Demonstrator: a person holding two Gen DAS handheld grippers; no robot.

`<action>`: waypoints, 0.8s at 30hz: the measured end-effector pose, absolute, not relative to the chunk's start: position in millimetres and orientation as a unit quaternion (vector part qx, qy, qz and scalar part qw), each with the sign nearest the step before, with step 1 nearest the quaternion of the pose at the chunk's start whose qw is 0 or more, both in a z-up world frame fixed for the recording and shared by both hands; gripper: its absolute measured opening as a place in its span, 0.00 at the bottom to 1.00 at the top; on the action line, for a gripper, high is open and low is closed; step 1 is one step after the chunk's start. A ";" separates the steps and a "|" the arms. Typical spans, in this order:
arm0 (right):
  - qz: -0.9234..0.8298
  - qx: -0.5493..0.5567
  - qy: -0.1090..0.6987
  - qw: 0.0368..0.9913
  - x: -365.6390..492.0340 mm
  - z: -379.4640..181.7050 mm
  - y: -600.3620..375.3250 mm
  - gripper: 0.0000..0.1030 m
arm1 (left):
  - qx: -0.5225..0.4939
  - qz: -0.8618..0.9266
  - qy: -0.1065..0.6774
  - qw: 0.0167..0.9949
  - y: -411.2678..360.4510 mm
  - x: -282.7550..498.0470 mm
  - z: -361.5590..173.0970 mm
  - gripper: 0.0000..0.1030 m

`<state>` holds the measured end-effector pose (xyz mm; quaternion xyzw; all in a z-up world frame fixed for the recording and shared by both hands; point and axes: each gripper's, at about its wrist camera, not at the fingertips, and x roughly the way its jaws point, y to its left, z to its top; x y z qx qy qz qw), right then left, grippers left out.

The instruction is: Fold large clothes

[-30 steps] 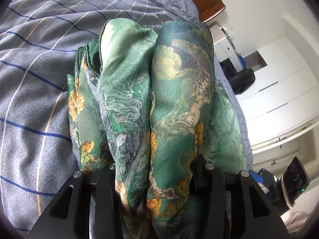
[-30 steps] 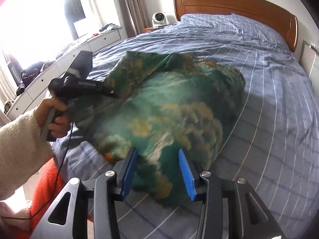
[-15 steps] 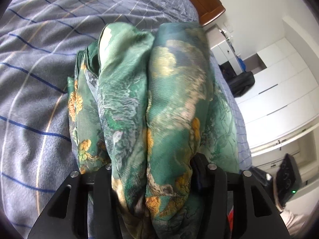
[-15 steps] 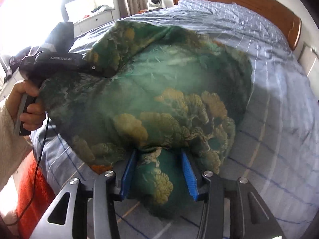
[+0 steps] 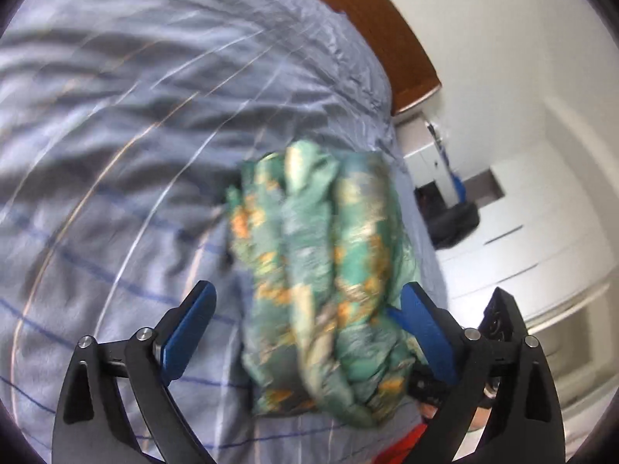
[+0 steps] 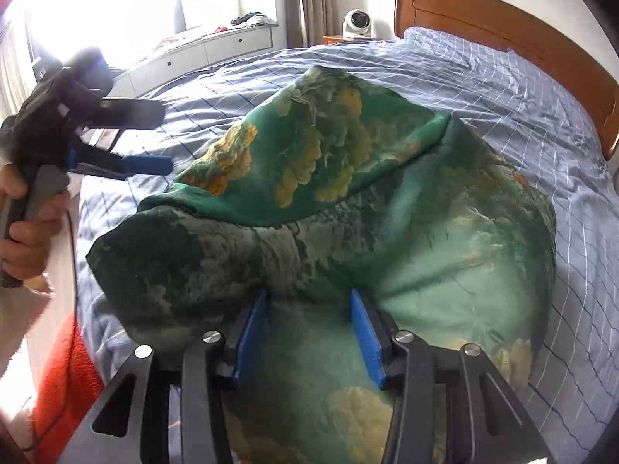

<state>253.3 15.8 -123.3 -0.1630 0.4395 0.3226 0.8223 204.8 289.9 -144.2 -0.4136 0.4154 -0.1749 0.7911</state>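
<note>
A large green garment with gold and orange print (image 6: 387, 212) lies bunched and partly folded over on the blue checked bed (image 6: 541, 89). In the left wrist view it shows blurred as a rolled bundle (image 5: 325, 278). My left gripper (image 5: 307, 301) is open wide, its blue pads either side of the bundle's near end; it also shows in the right wrist view (image 6: 154, 139), open and just left of the cloth. My right gripper (image 6: 307, 305) is open, with the near edge of the garment lying between its blue pads (image 6: 365, 336).
A wooden headboard (image 6: 503, 27) runs along the far side of the bed. A nightstand with a white fan (image 6: 358, 21) and a low white cabinet (image 6: 216, 46) stand beyond the bed. White wardrobes (image 5: 522, 239) stand to the right. An orange-red cloth (image 6: 58, 379) lies by the bed's edge.
My left gripper has opened, let go of the garment and drawn back. The cloth has dropped onto the bed. My right gripper stays open over the garment's near edge.
</note>
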 end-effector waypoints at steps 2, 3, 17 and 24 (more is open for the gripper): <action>0.318 -0.158 0.438 0.826 249.4 -123.2 15.6 0.46 | -0.442 -0.187 0.427 0.767 291.8 208.1 -165.3 0.93; 0.317 -0.157 0.437 0.827 248.1 -122.6 14.1 0.46 | -0.456 -0.200 0.427 0.755 289.5 211.5 -174.6 0.93; 0.321 -0.158 0.438 0.825 249.3 -121.7 17.4 0.45 | -0.515 -0.282 0.391 0.709 261.2 284.8 -203.3 0.99; 0.319 -0.163 0.439 0.824 253.3 -125.7 18.8 0.45 | -0.421 -0.294 0.442 0.735 221.4 315.2 -173.4 0.99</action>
